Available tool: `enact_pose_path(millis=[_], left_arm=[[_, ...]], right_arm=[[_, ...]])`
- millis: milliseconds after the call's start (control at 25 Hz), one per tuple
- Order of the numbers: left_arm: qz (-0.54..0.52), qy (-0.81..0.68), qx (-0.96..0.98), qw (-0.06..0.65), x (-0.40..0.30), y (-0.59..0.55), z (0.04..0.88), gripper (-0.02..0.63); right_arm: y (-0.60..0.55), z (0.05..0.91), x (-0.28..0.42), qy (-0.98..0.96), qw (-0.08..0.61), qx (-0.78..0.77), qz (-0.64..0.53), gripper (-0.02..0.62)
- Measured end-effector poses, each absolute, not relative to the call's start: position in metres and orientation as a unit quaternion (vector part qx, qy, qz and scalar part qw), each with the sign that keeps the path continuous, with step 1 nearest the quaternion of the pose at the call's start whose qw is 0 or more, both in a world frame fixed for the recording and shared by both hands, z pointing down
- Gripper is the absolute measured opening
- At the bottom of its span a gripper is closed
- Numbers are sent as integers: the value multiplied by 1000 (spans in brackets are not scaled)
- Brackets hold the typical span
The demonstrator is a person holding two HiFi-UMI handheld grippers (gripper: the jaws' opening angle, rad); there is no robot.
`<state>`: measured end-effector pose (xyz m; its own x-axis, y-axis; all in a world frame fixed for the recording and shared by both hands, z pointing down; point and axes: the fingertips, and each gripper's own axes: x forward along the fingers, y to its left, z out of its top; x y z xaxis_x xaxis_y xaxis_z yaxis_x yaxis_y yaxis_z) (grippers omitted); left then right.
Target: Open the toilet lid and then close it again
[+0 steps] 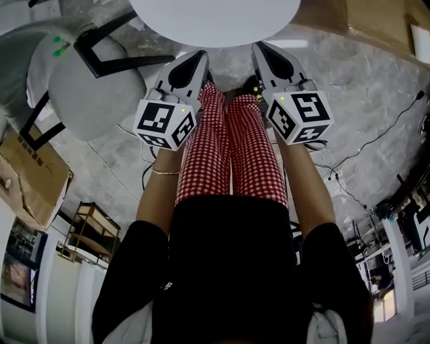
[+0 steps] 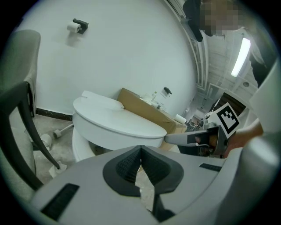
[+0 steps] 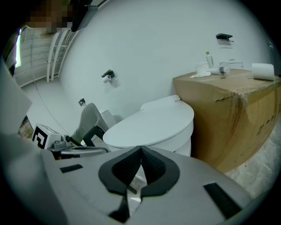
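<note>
Head view: finds toilet lid [image 1: 215, 20] down flat; holds left gripper [image 1: 199, 56] and right gripper [image 1: 259, 48] just beside lid's front edge, jaws pressed together, empty. Probably opening step: next, slip a tip under that edge, lift.

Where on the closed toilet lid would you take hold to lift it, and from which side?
Probably the front rim of the toilet lid, approached from the front and slightly below. It lies flat and closed, and its thin front edge overhangs the bowl, leaving a lip to catch. The left hand-held gripper and right hand-held gripper are shut, so one must open first.
</note>
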<state>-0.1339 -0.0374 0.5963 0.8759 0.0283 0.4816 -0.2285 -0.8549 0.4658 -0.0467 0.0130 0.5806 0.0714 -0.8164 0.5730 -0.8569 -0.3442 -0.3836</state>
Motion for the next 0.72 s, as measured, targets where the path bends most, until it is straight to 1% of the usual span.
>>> enact_pose_path(millis=[720], left_arm=[[255, -63, 926, 272, -130, -38, 611, 5]], right_arm=[[17, 605, -53, -569, 37, 721, 393, 20]])
